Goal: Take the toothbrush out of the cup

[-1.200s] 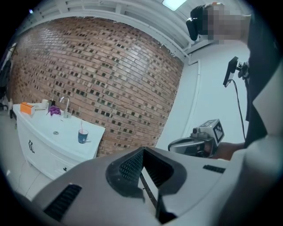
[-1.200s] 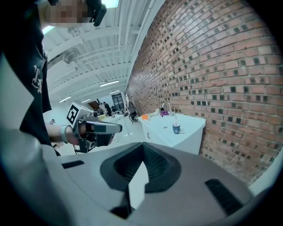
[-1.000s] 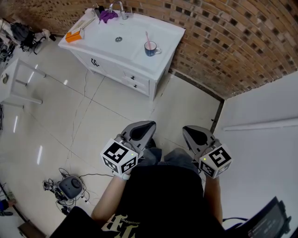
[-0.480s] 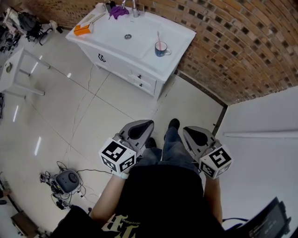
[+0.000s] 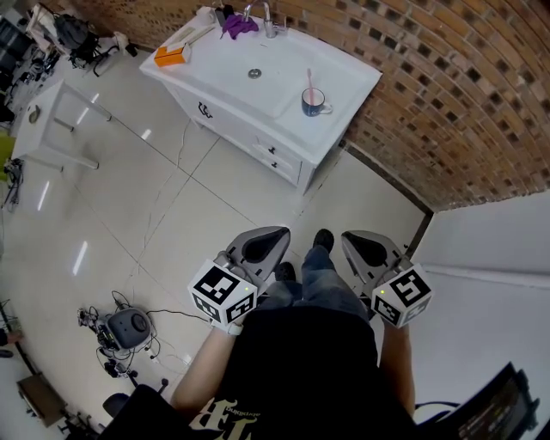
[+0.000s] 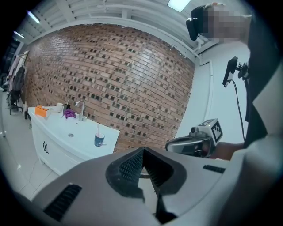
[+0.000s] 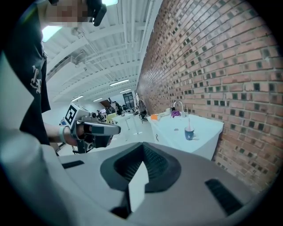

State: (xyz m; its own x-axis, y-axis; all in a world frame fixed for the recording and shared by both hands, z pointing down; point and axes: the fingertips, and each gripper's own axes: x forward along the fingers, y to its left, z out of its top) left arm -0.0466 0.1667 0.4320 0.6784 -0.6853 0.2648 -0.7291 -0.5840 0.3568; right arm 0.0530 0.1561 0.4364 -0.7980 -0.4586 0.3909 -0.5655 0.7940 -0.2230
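Note:
A blue cup (image 5: 314, 102) stands on the right part of the white washstand (image 5: 284, 96), with a pink toothbrush (image 5: 309, 80) upright in it. The same cup shows small in the left gripper view (image 6: 99, 140) and in the right gripper view (image 7: 189, 133). My left gripper (image 5: 271, 234) and right gripper (image 5: 354, 237) are held close to the person's body, far from the washstand. Both are shut with nothing between the jaws. Each gripper appears in the other's view, the right gripper (image 6: 170, 146) and the left gripper (image 7: 117, 129).
On the washstand are a tap (image 5: 261, 12), a purple cloth (image 5: 239, 25), an orange box (image 5: 170, 57) and a basin drain (image 5: 254, 74). A brick wall (image 5: 447, 94) runs behind. A white table (image 5: 53, 120) stands at the left. A grey device with cables (image 5: 127, 327) lies on the tiled floor.
The person has stepped toward the washstand, which now sits lower and further right in the head view. Both grippers keep their pose, shut and empty.

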